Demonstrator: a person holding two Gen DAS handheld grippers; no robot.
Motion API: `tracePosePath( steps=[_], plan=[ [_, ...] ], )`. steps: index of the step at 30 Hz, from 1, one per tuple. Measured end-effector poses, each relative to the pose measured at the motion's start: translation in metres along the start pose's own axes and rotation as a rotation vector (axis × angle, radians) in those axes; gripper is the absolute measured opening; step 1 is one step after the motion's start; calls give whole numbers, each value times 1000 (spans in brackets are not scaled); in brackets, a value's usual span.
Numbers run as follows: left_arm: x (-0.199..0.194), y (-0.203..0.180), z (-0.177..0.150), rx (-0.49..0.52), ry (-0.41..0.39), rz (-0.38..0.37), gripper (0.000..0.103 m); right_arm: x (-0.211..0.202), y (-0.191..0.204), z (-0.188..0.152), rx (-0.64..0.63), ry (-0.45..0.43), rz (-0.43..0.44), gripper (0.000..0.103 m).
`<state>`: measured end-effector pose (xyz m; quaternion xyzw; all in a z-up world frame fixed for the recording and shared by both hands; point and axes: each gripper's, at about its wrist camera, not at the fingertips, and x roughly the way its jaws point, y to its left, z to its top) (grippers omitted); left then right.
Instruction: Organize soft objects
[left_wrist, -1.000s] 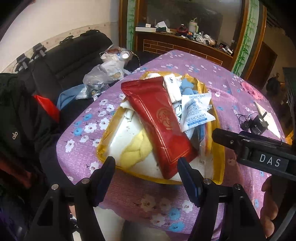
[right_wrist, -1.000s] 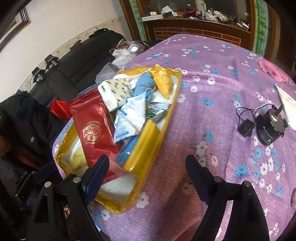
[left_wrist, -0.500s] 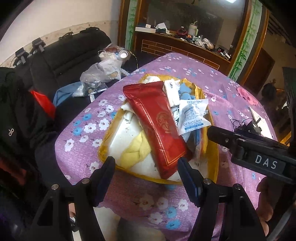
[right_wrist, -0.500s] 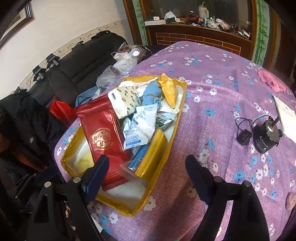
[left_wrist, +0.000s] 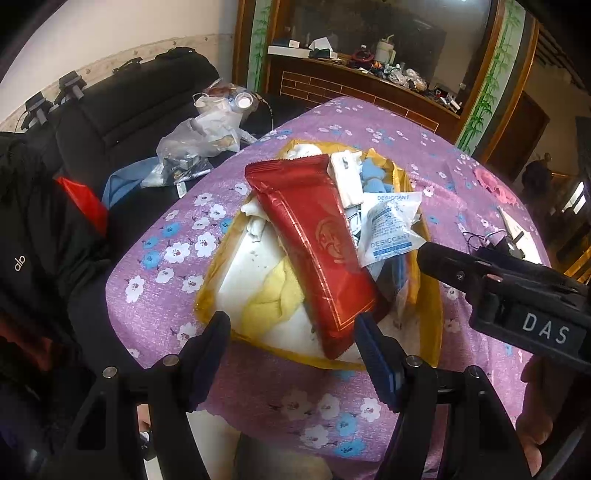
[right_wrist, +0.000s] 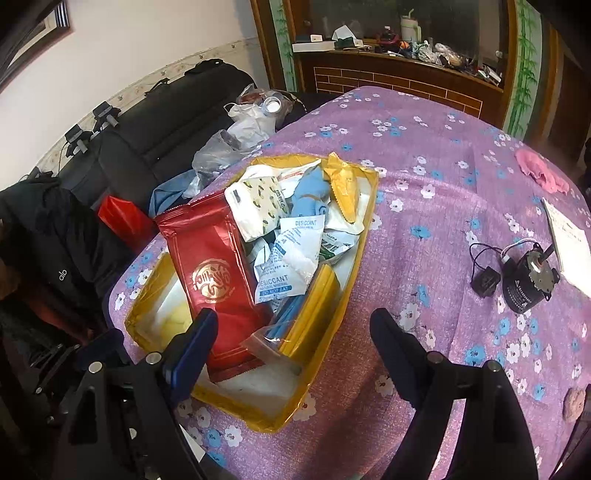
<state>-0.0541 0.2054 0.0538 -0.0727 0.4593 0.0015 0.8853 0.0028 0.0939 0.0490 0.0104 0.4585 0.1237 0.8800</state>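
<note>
Soft packets are piled in a yellow box (right_wrist: 325, 295) sitting on the purple flowered tablecloth (right_wrist: 443, 206) near the table's edge. On top is a long red foil pouch (left_wrist: 317, 247) lying along the box, with its near end pointing right into the gap between the left gripper's (left_wrist: 291, 339) fingers, though nothing is touching it. Next to the pouch are 2 white desiccant sachets (right_wrist: 288, 266), a white pack with yellow dots (right_wrist: 258, 206), something blue (right_wrist: 310, 192) and a yellow wrapper (right_wrist: 345, 192). A pale yellow cloth (left_wrist: 273, 295) peeks out under the pouch.

Both grippers hover over the near end of the box, spread wide and holding nothing. The right gripper (right_wrist: 291, 339) hangs with its left finger over the pouch's near end and its right finger over bare tablecloth. In the left view it pokes in from the right side, beside the box.

Whatever's under the pile is hidden. Off to the right on the cloth there's a small black motor (right_wrist: 524, 280) with wires, well away from the box.
</note>
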Motion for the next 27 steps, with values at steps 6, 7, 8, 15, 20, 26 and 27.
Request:
tracePosePath(
  steps=[6, 7, 8, 15, 20, 26, 27],
  plan=[
    [4, 0, -1, 12, -1, 18, 73, 4, 0, 2, -3, 3, -20, 84],
    [5, 0, -1, 13, 0, 18, 73, 5, 0, 2, -4, 3, -27, 84],
    [6, -1, -1, 16, 2, 19, 73, 5, 1, 2, -6, 5, -31, 84],
    [9, -1, 0, 21, -2, 29, 73, 10, 3, 2, -20, -5, -79, 84],
    [11, 0, 1, 20, -9, 41, 73, 10, 7, 1, -34, -14, -105, 84],
    [11, -2, 1, 33, -23, 31, 73, 11, 8, 0, -29, -15, -115, 84],
    [11, -3, 2, 34, -24, 28, 73, 11, 9, 0, -29, -14, -116, 84]
  ],
)
